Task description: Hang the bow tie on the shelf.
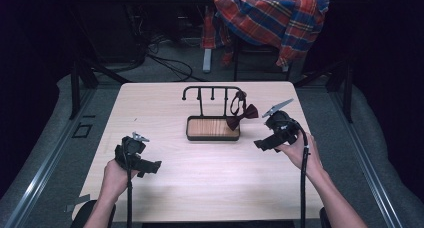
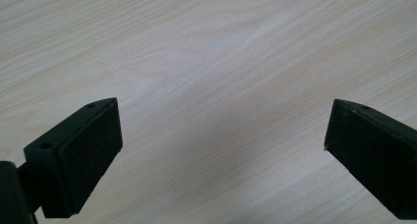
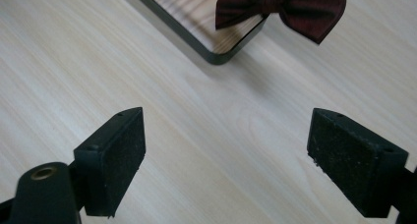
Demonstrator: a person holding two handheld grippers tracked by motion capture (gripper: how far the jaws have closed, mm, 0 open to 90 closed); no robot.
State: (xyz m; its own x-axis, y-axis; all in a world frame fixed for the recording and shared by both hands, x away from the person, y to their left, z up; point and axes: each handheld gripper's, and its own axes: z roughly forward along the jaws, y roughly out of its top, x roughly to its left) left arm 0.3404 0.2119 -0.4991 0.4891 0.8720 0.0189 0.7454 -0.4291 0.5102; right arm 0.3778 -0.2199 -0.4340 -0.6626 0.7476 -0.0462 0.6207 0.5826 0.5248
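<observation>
1. Bow tie point(image 1: 243, 115): dark red, hangs by its strap from rack point(image 1: 210, 90) right end, over tray point(image 1: 212, 136) right corner, nr surface point(image 1: 165, 178) centre.
2. R gripper point(image 1: 262, 144): jaws wide, nothing btwn, just right of tray.
3. L gripper point(image 1: 152, 167): jaws wide, nothing btwn, nr front-left corner, over bare surface.
</observation>
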